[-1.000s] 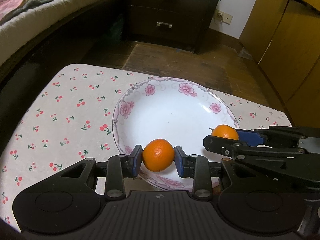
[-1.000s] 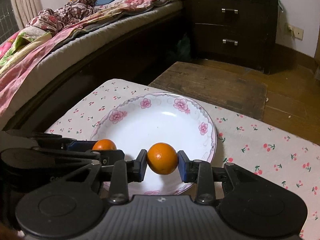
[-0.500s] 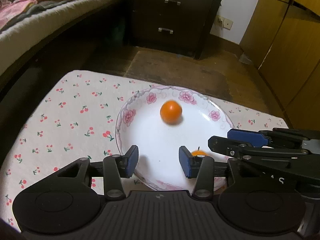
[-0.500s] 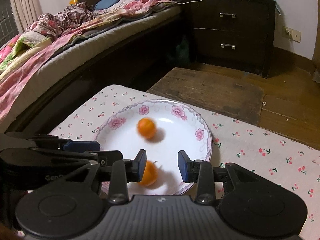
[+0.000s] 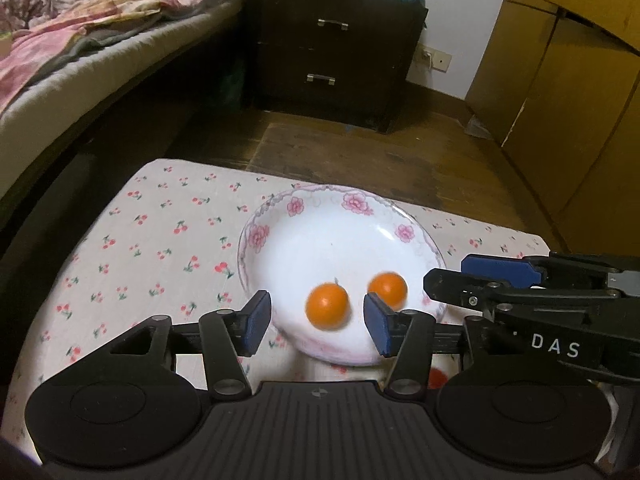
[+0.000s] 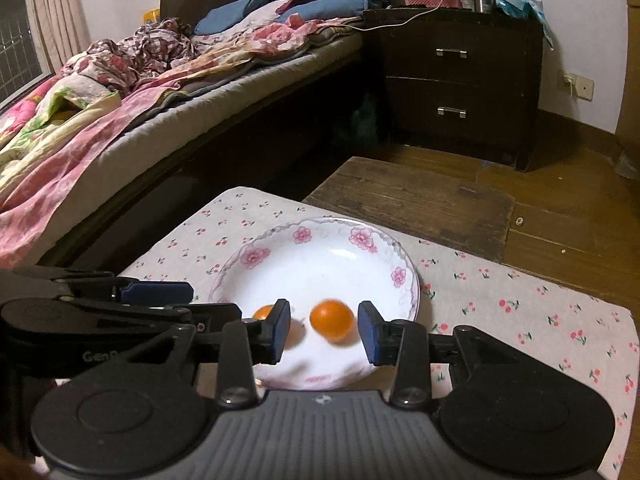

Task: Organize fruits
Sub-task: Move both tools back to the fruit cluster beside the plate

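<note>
Two oranges lie in the plate (image 5: pixel 412 236), both a bit blurred, on a desk (image 5: pixel 160 240) w/ cherry-print cloth. Going left to right around it: bed (image 6: pixel 120 100) w/ rumpled pink bedding along the left, dark nightstand (image 6: pixel 460 80) w/ two drawers behind, wood floor, then yellow cabinets (image 5: pixel 560 100) at far right. Nothing sits between either tongs and the fruit; only the right tongs' arm crosses the plate's right rim in the left wrist view.

Left tongs (image 5: pixel 318 322): spread, jaws just been opening, pads clear of the fruit, holding nothing. Left orange (image 5: pixel 327 306) shows in the gap between its blue pads (image 5: pixel 256 322), lying in the plate's near part, beyond and below the tips, apart from both pads. Right orange (image 5: pixel 387 290) lies just beside it, past the right pad, near the right tongs (image 5: pixel 452 284) seen side-on.

Right tongs (image 6: pixel 324 336): also spread, narrower gap, jaws opened over the last moment, gripping nothing. In its own view the right orange (image 6: pixel 332 319) sits in the gap, nearer the right pad, not touching. Left orange (image 6: pixel 264 314) is half hidden behind the left pad (image 6: pixel 280 332). Left tongs' arm (image 6: pixel 156 294) pokes in from the left edge over the plate's (image 6: pixel 400 276) left rim.
</note>
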Tool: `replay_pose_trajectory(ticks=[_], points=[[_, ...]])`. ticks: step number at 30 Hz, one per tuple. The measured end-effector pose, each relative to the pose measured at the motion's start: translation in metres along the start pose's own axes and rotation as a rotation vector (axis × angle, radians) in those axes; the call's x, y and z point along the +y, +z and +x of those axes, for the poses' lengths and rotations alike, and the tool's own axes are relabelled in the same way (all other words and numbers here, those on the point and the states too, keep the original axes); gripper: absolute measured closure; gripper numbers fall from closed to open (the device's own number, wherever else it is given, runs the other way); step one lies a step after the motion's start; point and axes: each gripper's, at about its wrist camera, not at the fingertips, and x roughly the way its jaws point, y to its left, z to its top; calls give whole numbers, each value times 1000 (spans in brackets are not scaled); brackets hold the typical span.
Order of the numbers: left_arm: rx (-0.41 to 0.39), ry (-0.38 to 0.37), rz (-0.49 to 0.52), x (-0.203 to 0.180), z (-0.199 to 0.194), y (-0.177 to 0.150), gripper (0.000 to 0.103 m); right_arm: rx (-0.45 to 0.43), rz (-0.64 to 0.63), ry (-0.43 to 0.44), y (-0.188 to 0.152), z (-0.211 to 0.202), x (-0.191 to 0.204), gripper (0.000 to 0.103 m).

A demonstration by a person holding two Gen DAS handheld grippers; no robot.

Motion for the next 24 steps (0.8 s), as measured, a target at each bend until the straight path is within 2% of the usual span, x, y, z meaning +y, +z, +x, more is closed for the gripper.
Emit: replay_pose_trajectory(ticks=[16, 24], points=[[82, -58, 12, 3, -24, -52, 44, 87, -13, -1, -52, -42, 17, 63], [122, -121, 103, -13, -14, -73, 44, 124, 11, 3, -64, -44, 13, 62]])
